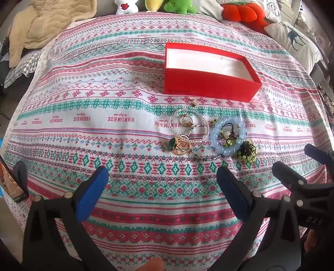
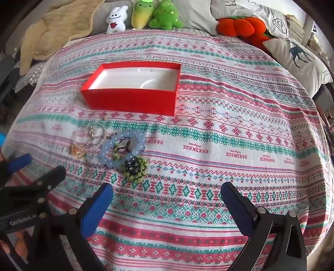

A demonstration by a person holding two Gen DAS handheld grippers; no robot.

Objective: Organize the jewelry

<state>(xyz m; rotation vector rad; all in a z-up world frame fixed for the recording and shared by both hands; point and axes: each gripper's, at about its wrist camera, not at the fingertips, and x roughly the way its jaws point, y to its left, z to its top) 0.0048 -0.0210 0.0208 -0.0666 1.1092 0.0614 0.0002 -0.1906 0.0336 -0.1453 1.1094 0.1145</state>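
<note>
Nearest the left wrist camera, the left gripper hangs over the cloth with its 2 blue-padded fingers spread wide and nothing between them. The right gripper is spread just as wide and also holds nothing; in the left view it shows beside the left one at the right edge. Just past both grippers the jewelry lies in a loose cluster on the cloth. Its near edge is a green bead ball with a dark centre, touching a pale blue bracelet of round beads. Inside that ring sit small green beads on a dark cord (too tangled to sort out). To the left of it in both views are gold rings and a clear bead strand, overlapping each other. A tiny piece lies apart, between the cluster and the box. Beyond it the red box stands open on the cloth, its white lining bare. Farthest back, 4 plush toys line the edge, with a deer pillow to the right.
</note>
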